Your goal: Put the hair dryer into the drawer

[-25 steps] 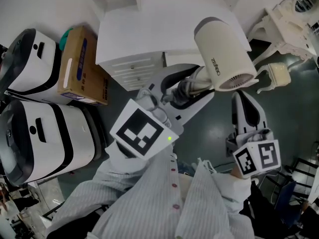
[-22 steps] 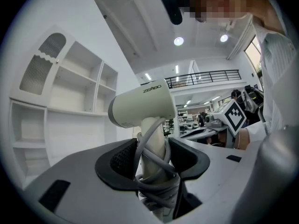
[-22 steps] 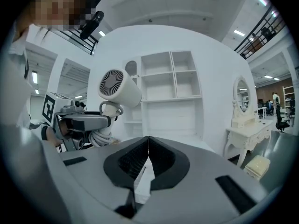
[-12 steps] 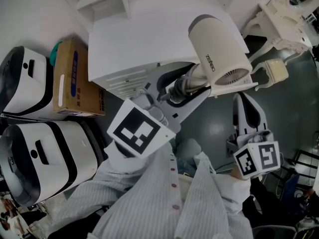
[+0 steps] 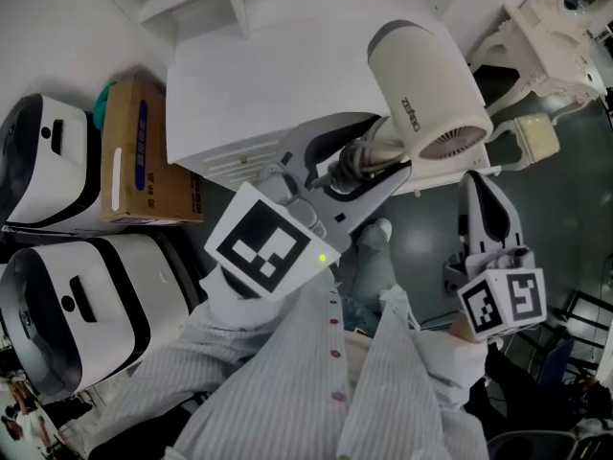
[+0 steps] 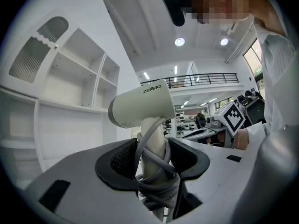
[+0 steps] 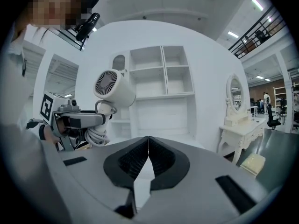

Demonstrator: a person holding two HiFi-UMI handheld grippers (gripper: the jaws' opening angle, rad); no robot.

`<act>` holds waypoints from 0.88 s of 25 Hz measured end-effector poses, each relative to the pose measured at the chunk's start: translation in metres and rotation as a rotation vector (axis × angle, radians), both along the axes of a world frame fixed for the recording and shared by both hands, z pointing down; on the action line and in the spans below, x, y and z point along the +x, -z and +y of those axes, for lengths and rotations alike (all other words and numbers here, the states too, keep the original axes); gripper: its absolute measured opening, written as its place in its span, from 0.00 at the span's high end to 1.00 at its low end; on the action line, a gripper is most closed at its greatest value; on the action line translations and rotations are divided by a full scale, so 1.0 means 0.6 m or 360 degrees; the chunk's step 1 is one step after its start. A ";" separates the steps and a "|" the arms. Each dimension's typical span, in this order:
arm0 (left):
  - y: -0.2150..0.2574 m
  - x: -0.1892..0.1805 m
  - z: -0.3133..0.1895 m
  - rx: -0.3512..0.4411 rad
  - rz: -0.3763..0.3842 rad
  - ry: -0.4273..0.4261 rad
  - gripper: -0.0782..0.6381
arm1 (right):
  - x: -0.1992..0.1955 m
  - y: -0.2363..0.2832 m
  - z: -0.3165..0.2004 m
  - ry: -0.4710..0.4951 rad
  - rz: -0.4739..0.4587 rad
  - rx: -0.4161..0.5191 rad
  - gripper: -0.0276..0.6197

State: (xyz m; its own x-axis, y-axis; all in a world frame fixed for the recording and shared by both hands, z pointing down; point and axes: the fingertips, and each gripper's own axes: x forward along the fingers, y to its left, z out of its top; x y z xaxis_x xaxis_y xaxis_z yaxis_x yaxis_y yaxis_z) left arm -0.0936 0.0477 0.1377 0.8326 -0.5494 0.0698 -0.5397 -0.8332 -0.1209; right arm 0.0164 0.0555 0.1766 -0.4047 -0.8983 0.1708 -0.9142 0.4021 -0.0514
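A cream hair dryer with its grey cord wound round the handle hangs above the white drawer cabinet. My left gripper is shut on that handle, nozzle end pointing away from me. In the left gripper view the dryer stands upright between the pads of the left gripper. My right gripper is lower right of the dryer, shut and holding nothing. The right gripper view has its closed pads and, at left, the dryer held by the left gripper. The cabinet's drawer fronts look closed.
A cardboard box stands left of the cabinet, beside two white-and-black machines. A white dressing table and a beige stool stand at right. Dark floor lies in front of the cabinet.
The left gripper has carried the dryer slightly right and farther over the cabinet. The right gripper has shifted a little right and stays shut. A leg has come into view below the left gripper.
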 end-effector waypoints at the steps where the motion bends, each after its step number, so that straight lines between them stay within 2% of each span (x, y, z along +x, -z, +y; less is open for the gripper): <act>1: 0.000 0.002 -0.008 0.0000 -0.0003 0.0002 0.59 | 0.002 0.000 -0.009 0.0003 -0.0003 -0.0001 0.94; 11: -0.012 0.064 -0.101 -0.0032 -0.0005 0.0053 0.59 | 0.062 -0.023 -0.106 0.0054 -0.0021 -0.0044 0.94; 16: -0.007 0.120 -0.162 -0.0069 0.0037 0.0107 0.59 | 0.119 -0.024 -0.173 0.0111 -0.0029 -0.0063 0.94; 22: 0.000 0.161 -0.206 -0.0082 0.0109 0.0184 0.59 | 0.151 -0.021 -0.224 0.0222 -0.0007 -0.0070 0.94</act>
State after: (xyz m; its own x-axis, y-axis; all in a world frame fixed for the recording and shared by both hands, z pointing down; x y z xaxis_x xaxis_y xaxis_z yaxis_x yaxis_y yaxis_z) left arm 0.0028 -0.0759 0.1376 0.7677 -0.6392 0.0459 -0.6380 -0.7690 -0.0391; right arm 0.1071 -0.0789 0.1893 -0.5258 -0.8251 0.2068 -0.8494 0.5224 -0.0755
